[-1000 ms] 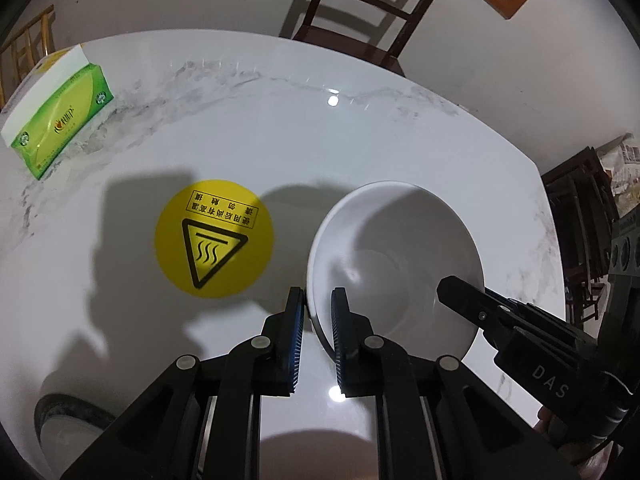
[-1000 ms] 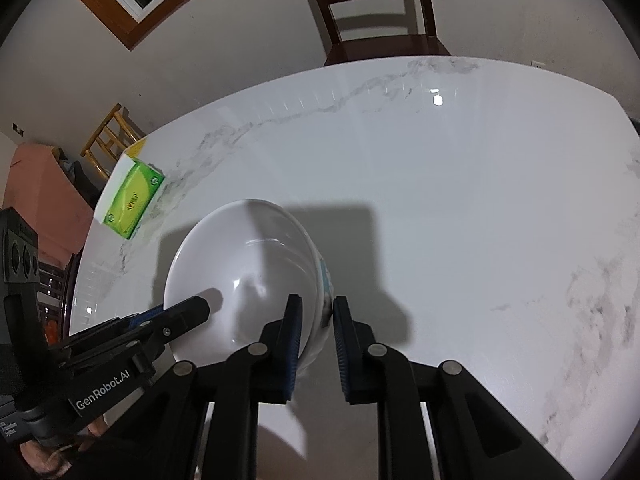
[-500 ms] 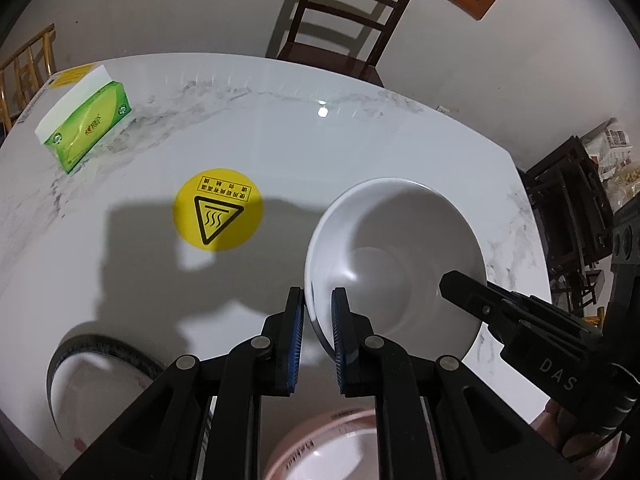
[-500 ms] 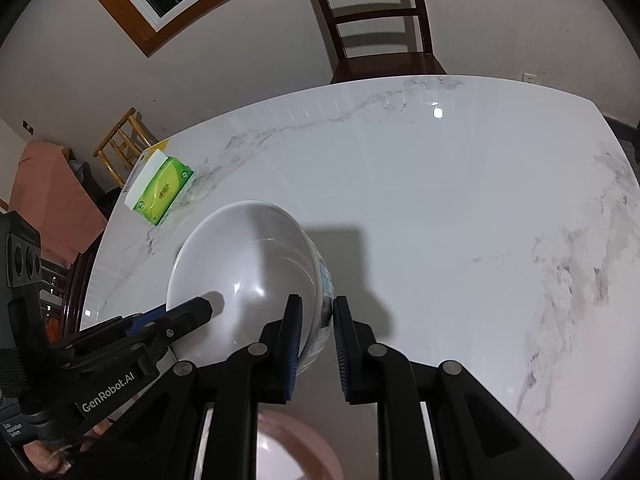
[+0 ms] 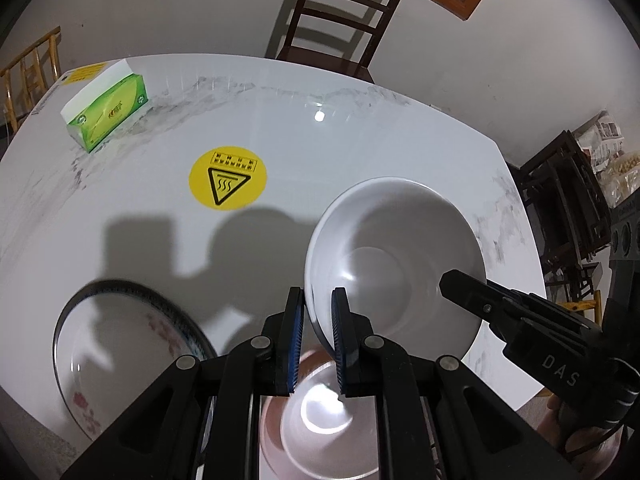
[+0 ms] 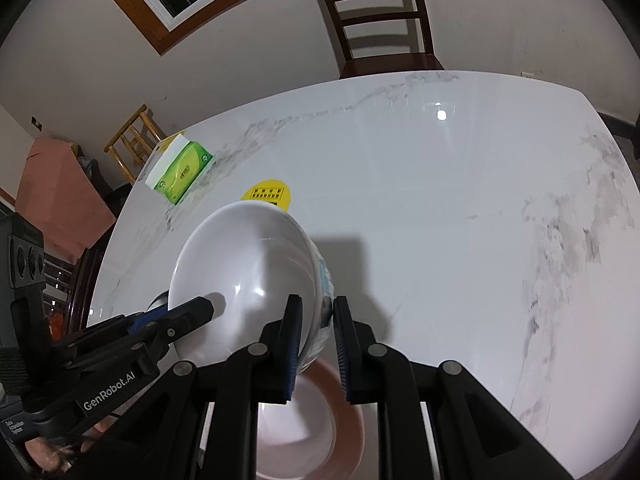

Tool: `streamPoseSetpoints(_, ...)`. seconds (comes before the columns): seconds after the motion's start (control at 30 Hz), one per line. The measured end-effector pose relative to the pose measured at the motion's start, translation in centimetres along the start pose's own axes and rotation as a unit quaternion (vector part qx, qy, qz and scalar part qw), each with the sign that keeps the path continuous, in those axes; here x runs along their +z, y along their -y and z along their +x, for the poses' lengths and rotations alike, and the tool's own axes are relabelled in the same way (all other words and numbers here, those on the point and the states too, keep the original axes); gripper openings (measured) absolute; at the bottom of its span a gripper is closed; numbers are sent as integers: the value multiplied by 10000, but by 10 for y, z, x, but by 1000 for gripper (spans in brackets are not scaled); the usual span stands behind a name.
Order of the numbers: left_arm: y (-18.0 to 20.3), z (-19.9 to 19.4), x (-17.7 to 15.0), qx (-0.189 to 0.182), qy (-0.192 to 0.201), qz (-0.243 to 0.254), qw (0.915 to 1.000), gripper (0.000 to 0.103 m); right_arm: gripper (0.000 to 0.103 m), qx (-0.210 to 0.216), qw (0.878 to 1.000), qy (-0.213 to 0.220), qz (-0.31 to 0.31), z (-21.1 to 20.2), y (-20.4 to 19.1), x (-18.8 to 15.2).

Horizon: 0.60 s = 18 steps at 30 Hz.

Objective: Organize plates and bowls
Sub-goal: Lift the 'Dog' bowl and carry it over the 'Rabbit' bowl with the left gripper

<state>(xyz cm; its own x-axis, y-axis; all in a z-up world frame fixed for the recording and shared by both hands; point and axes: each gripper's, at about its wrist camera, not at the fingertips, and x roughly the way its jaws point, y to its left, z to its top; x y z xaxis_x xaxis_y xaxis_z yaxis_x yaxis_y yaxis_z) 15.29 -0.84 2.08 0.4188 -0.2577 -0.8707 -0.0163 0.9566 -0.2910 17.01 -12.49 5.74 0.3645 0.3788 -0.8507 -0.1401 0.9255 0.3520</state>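
A large white bowl [image 5: 400, 264] hangs in the air above the table, held from both sides. My left gripper [image 5: 317, 312] is shut on its left rim. My right gripper [image 6: 317, 320] is shut on its right rim, and the bowl [image 6: 248, 280] shows a blue pattern outside. Below it a pink bowl [image 5: 320, 420] with a white inside sits near the table's front edge; it also shows in the right wrist view [image 6: 308, 420]. A flat plate [image 5: 120, 360] with a dark rim and red flowers lies at the front left.
The white marble table [image 6: 440, 220] carries a green tissue box [image 5: 106, 114] at the far left and a round yellow hot-surface sticker [image 5: 227, 178]. A dark wooden chair [image 5: 332, 28] stands behind the far edge. Dark furniture [image 5: 568, 208] stands to the right.
Both grippers have lifted the white bowl and drawn it back toward the near edge. The pink bowl and the flowered plate have come further into view below.
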Motion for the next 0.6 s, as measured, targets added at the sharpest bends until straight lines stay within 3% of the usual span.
streamPoseSetpoints(0.6, 5, -23, -51, -34, 20, 53, 10000, 11, 16, 29, 9999, -95, -23, -19, -5, -55)
